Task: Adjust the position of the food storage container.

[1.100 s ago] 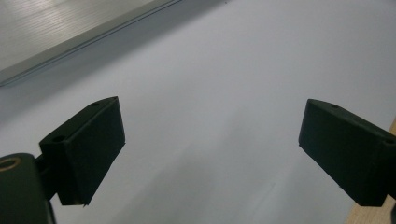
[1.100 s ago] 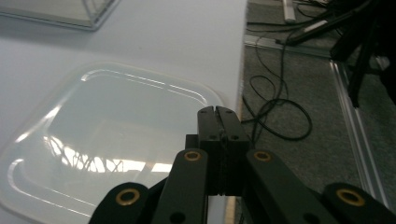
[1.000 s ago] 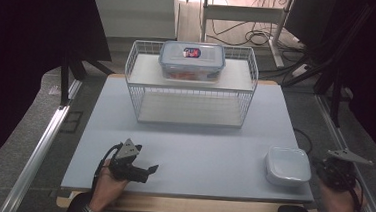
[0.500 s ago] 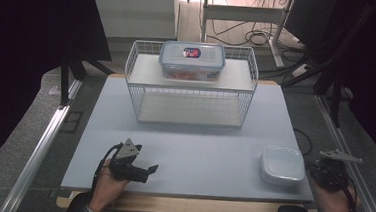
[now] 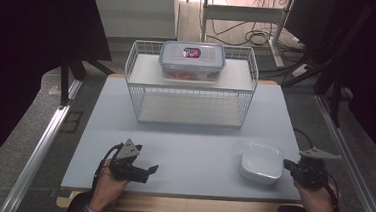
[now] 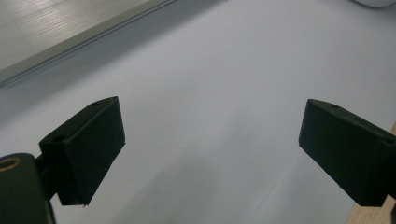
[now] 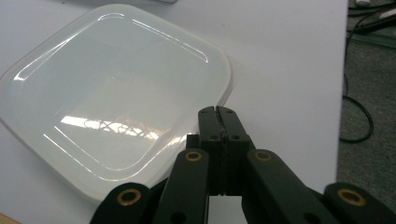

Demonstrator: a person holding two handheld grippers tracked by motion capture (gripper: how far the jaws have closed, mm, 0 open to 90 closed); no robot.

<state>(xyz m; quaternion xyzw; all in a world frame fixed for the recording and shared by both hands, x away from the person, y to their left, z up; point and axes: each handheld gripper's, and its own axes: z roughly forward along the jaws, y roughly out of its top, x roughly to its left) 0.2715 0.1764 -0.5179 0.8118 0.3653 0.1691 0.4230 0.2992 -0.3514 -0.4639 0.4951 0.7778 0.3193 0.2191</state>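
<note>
The white plate (image 5: 260,162) is lying near the right front corner of the desk (image 5: 194,136). The right gripper (image 7: 217,112) is sitting at its edge with jaws pressed together, holding nothing, maybe to push it. The left gripper (image 5: 141,170) is waiting, jaws wide apart and empty.

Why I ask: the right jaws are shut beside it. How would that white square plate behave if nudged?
The white square plate looks glossy and rigid, so it would probably slide flat across the smooth table rather than tip. Its low, wide shape suggests stability. It looks ceramic-like, so likely breakable if pushed off the edge.
</note>
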